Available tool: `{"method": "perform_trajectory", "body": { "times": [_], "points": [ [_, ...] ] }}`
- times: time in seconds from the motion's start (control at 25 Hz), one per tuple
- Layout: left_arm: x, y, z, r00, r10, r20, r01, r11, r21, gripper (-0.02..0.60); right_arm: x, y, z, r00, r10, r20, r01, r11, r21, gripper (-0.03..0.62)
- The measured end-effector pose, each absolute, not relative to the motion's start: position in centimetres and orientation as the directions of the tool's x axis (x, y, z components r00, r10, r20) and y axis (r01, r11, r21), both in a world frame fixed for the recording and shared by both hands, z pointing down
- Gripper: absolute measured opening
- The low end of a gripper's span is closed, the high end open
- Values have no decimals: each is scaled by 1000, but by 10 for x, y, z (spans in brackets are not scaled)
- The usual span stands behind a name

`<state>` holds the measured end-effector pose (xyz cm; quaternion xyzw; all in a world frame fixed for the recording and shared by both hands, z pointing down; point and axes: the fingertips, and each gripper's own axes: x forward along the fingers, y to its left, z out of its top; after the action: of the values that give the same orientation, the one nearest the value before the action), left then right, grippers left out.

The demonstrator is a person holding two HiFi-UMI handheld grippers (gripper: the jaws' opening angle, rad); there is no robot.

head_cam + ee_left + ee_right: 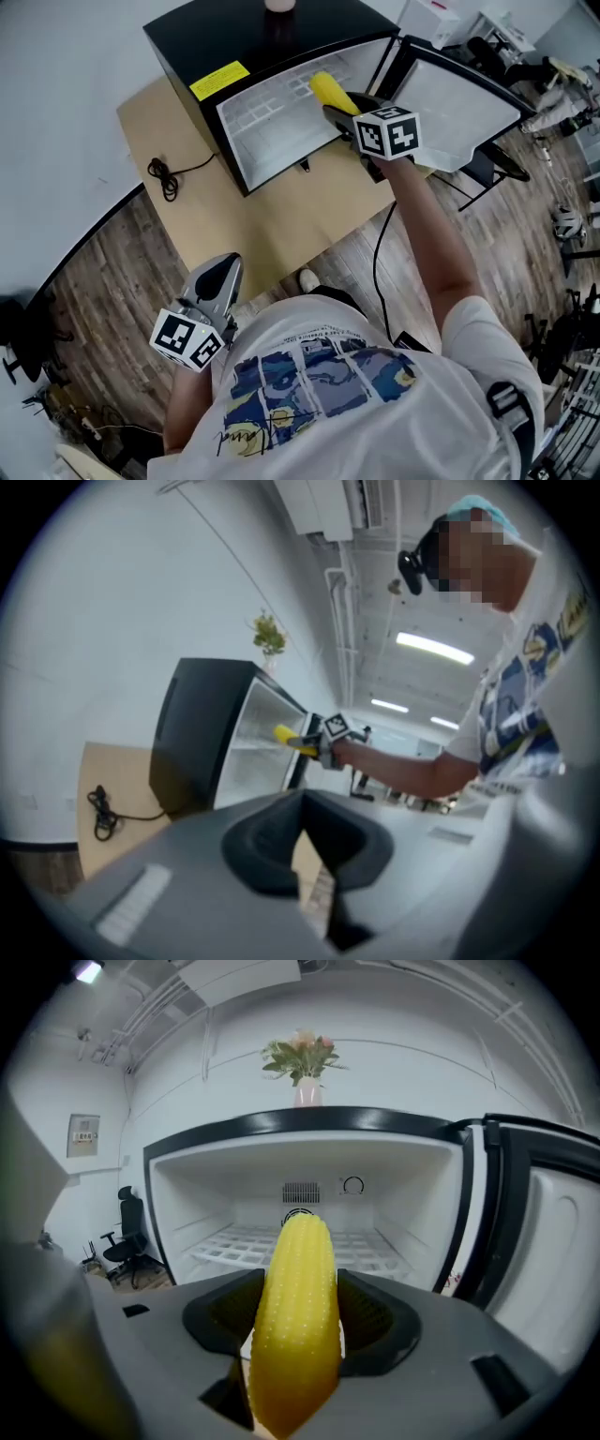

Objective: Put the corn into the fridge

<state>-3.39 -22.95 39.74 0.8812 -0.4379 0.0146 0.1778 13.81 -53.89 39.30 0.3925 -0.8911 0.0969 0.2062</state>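
The yellow corn [330,92] is clamped between the jaws of my right gripper [339,114], tip forward, at the mouth of the open black fridge [202,47]. In the right gripper view the corn [295,1321] points at the empty white interior and its wire shelf [234,1241]. The fridge door [459,103] hangs open to the right. My left gripper [217,272] is low by my left side, far from the fridge, shut and empty. From the left gripper view I see the fridge [192,733] and the corn [286,735] in the distance.
The fridge stands on a tan wooden board [187,187] with a coiled black cable [167,178] at its left. A vase of flowers [302,1063] sits on the fridge top. A wood-plank floor [103,309] lies around; an office chair [127,1227] is at the left.
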Motion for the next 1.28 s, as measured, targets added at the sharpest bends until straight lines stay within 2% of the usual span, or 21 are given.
{"method": "perform_trajectory", "body": {
  "times": [0.64,1.0,1.28],
  "points": [
    [-26,-265,398,433,-874,220,-888,-372,269,8,108,-676,405,-592,-650,476,-678,721,142,244],
    [-25,-273,402,392,-888,240,-906,-328,267,8,99,-688,415,-551,-660,512,-648,724,236,245],
    [-27,-273,403,398,-885,242,-904,-334,265,8,99,-689,415,-547,-659,516,-645,725,242,245]
  ]
}}
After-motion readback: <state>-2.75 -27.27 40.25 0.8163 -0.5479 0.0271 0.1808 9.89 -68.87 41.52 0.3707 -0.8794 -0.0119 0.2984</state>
